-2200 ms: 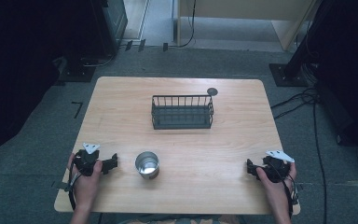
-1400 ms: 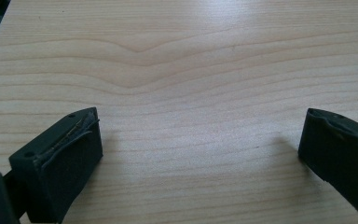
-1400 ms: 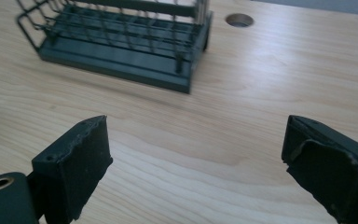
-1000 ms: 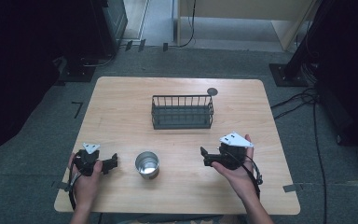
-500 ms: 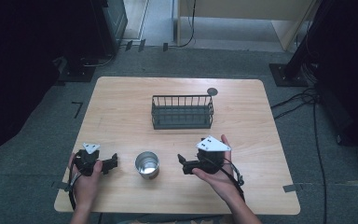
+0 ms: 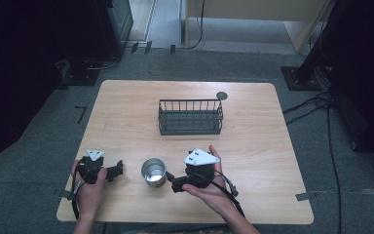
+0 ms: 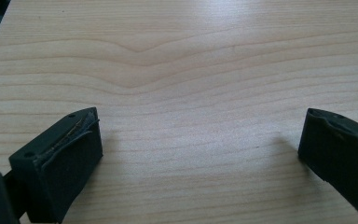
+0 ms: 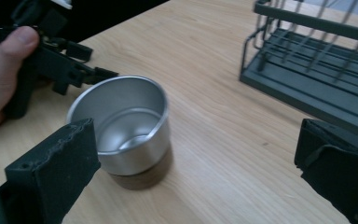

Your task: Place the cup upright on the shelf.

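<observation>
A small metal cup (image 6: 154, 172) stands upright on the wooden table (image 6: 126, 112), near the front edge and a little left of centre. In the right gripper view the cup (image 8: 121, 126) is shiny, open at the top and bare inside, with a darker band around its base, and it sits just ahead of that gripper's near jaw.

At the cup's 3 o'clock in the high view, the right gripper (image 6: 176, 183) lies just beside it, jaws pointing toward the cup; whether a jaw tip touches the rim cannot be told. The right gripper view (image 8: 196, 158) shows its two black jaws spread wide, with the cup in front of the left one and nothing between them. The person's right hand (image 6: 209, 187) cradles it from below, the grey three-cornered plate on top.

At the cup's 9 o'clock, apart from it, the left gripper (image 6: 118, 170) rests low over the table in the left hand (image 6: 88, 187), jaws pointing toward the cup. Its own view (image 7: 198, 149) shows the jaws wide apart over bare wood grain.

At the cup's 12 to 1 o'clock, well apart, a dark wire basket (image 6: 190, 117) stands mid-table. Beyond its far right corner, a small dark disc (image 6: 221, 95) lies on the tabletop.
</observation>
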Tool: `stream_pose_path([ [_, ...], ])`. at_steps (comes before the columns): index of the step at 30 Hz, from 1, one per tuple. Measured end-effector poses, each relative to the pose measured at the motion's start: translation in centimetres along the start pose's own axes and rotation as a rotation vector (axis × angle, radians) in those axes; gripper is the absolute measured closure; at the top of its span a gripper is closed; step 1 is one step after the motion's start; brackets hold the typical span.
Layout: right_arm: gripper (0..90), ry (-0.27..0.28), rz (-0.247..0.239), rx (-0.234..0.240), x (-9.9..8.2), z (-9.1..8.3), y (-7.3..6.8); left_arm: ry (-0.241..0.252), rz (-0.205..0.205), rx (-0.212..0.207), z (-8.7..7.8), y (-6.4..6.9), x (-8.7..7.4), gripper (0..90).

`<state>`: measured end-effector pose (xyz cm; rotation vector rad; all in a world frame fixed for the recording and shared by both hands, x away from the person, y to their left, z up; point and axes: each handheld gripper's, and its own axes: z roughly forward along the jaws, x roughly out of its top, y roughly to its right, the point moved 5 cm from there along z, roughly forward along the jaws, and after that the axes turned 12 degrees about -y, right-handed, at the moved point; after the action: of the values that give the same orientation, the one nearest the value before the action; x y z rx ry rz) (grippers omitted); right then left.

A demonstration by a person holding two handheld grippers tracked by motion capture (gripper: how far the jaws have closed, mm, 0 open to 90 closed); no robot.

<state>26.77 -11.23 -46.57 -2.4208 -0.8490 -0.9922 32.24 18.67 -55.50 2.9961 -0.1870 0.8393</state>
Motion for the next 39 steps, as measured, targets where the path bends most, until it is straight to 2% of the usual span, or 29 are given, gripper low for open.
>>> stream_pose_path([
  [6, 0.0, -0.002, -0.021, 0.046, 0.2, 0.9, -1.5, -0.001, 0.001, 0.000, 0.0, 0.0, 0.0, 0.0],
  [11, 0.0, -0.010, -0.035, 0.064, 0.2, 1.4, -2.1, 0.001, -0.001, 0.000, 0.0, 0.0, 0.0, 0.0],
  [16, 2.1, -0.029, -0.026, 0.089, 0.1, 2.7, -2.5, 0.000, 0.000, -0.001, 0.0, 0.0, 0.0, 0.0],
  [18, 0.2, -0.034, -0.053, 0.115, 0.0, 3.2, -3.2, 0.001, -0.002, -0.001, 0.0, 0.0, 0.0, 0.0],
  [21, 0.0, -0.034, -0.066, 0.130, 0.0, 3.5, -3.6, 0.000, 0.000, -0.001, 0.0, 0.0, 0.0, 0.0],
  [31, 0.0, -0.067, -0.078, 0.124, -0.1, 5.9, -4.4, 0.000, 0.000, 0.000, 0.0, 0.0, 0.0, 0.0],
  [39, 0.0, -0.082, -0.108, 0.074, -0.2, 7.1, -4.6, 0.000, 0.000, 0.000, 0.0, 0.0, 0.0, 0.0],
])
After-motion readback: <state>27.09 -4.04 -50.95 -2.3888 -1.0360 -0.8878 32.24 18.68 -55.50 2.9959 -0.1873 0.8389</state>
